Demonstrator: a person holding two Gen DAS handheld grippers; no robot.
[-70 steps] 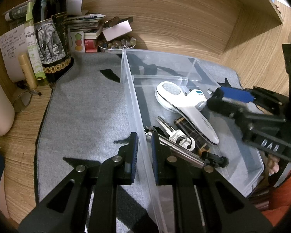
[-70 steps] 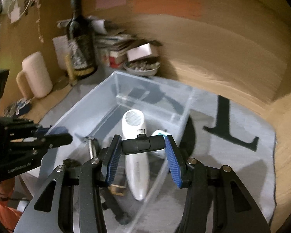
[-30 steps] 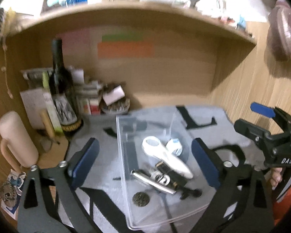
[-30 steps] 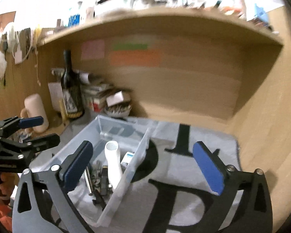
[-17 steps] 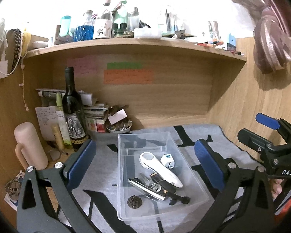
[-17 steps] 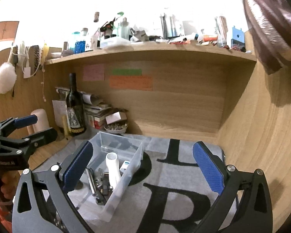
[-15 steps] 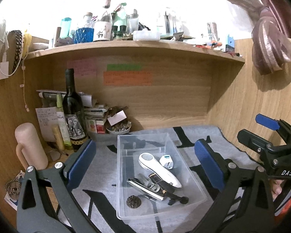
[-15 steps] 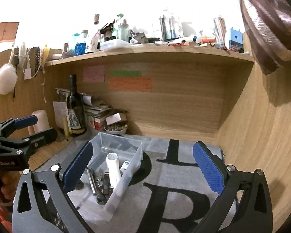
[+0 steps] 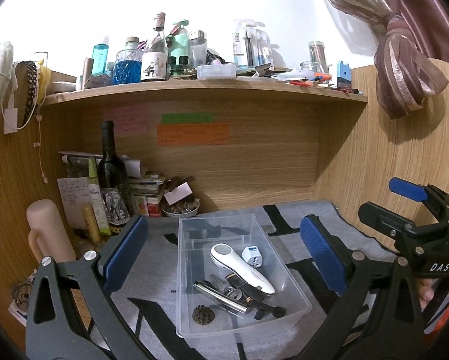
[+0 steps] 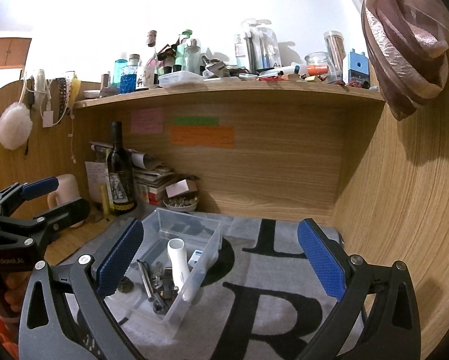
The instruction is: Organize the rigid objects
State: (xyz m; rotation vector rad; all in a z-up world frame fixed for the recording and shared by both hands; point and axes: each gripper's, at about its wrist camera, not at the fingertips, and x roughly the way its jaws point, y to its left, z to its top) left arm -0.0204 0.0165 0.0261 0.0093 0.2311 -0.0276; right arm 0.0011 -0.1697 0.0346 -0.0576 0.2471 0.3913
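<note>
Left wrist view: both claws, left gripper (image 9: 223, 250) and right gripper (image 10: 218, 253), spread wide and empty above the mat (image 9: 299, 225), rigid objects gathered in the clear bin (image 9: 194, 334) mid-desk, apparently sorted.

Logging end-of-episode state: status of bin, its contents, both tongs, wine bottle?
Clear bin: upright on the grey mat, no lid on.
White handheld device: lying flat in the bin.
White plug adapter: in the bin, beside the device.
Left tongs: open, empty.
Right tongs: open, empty.
Wine bottle: standing upright.
</note>
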